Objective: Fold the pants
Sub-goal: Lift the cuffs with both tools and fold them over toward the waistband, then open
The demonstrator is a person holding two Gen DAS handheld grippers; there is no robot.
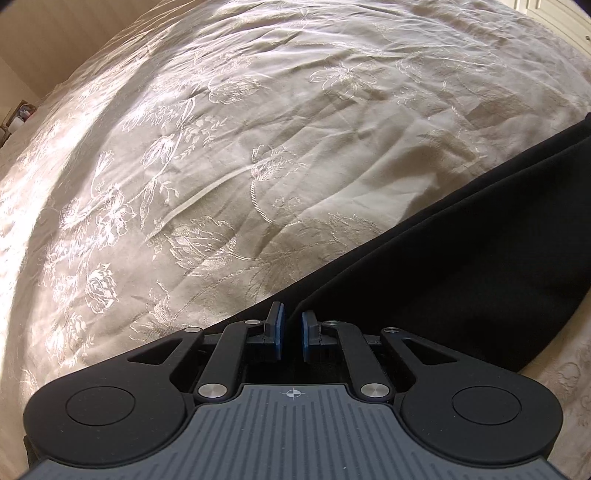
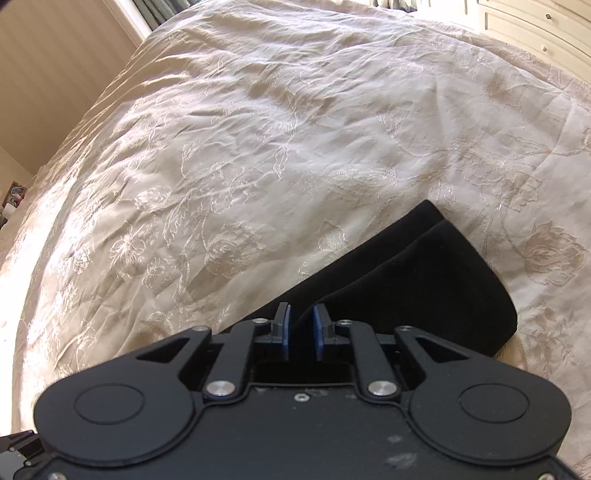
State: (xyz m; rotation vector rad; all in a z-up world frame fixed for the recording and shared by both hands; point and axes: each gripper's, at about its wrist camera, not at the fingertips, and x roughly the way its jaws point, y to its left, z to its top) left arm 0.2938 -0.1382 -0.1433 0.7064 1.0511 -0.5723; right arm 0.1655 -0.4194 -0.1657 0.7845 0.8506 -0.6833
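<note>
Black pants (image 1: pixel 461 266) lie on a cream floral bedspread (image 1: pixel 258 147), running from my left gripper (image 1: pixel 293 314) up to the right edge, with two layers showing. The left gripper's blue pads stand close together with black cloth pinched between them. In the right wrist view the pants (image 2: pixel 424 280) lie doubled, one layer over the other, and end in a rounded edge on the bedspread (image 2: pixel 258 129). My right gripper (image 2: pixel 301 314) sits at the near edge of the pants. Its pads stand slightly apart, with black cloth in the gap and no visible pinch.
The bedspread stretches wide and wrinkled to the left and far side of the pants. A cream chest of drawers (image 2: pixel 535 26) stands past the far right corner of the bed. A striped wall (image 2: pixel 55 74) runs along the left, with small clutter (image 1: pixel 22 114) beside it.
</note>
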